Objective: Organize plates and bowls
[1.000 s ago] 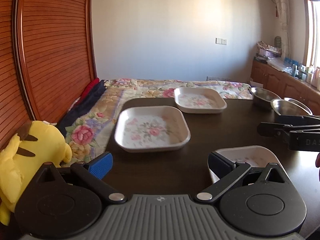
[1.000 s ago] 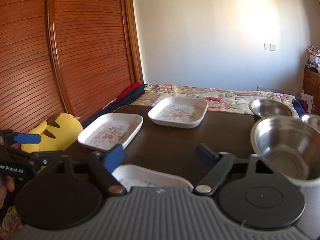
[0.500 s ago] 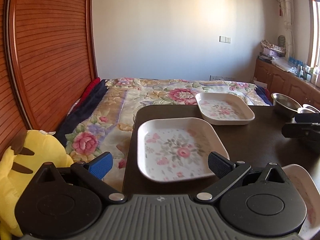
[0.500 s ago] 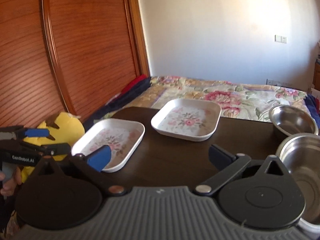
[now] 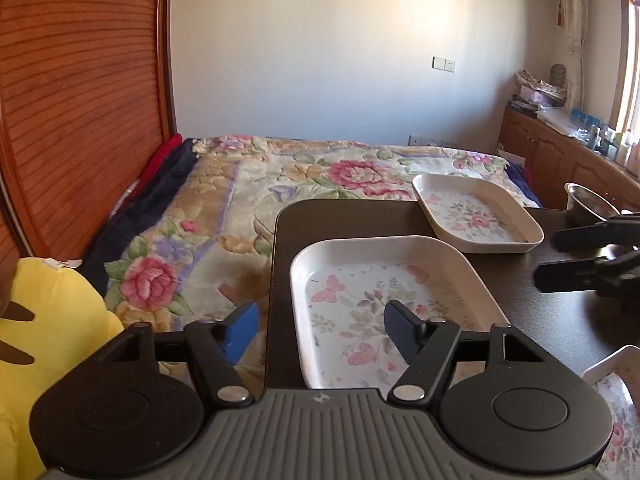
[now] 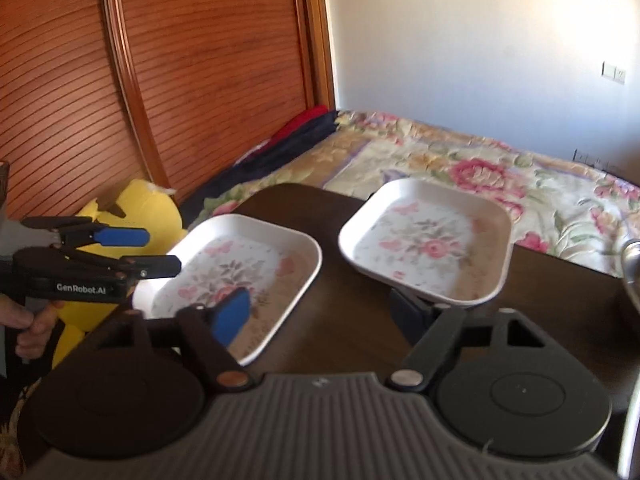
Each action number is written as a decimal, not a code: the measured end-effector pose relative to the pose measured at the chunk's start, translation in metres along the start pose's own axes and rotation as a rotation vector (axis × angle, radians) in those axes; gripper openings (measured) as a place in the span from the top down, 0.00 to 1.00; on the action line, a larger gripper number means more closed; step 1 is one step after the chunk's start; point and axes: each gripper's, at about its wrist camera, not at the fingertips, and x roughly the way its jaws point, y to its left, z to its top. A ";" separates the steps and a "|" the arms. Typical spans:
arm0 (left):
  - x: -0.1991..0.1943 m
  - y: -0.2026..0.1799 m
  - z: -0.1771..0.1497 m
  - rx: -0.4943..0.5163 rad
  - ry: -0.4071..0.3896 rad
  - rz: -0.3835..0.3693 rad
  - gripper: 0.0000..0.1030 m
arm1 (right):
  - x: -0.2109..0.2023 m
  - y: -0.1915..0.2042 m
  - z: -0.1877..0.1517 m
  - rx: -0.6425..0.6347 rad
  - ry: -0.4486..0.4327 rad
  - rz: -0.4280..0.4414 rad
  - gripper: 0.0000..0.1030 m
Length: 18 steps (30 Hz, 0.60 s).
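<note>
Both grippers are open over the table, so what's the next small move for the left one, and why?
Probably ease the left gripper forward and down so its fingers straddle the left rim of the near floral plate, then close. It is open and empty, one finger off the dark table edge, the other above the plate. The far plate looks like a stacking spot.
</note>
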 end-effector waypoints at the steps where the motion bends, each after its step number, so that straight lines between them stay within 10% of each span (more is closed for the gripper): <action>1: 0.003 0.002 0.000 -0.003 0.005 -0.004 0.37 | 0.004 0.001 0.001 0.000 0.010 0.007 0.35; 18: 0.020 0.013 -0.008 -0.022 0.038 -0.028 0.79 | 0.044 0.012 -0.004 -0.001 0.122 0.041 0.73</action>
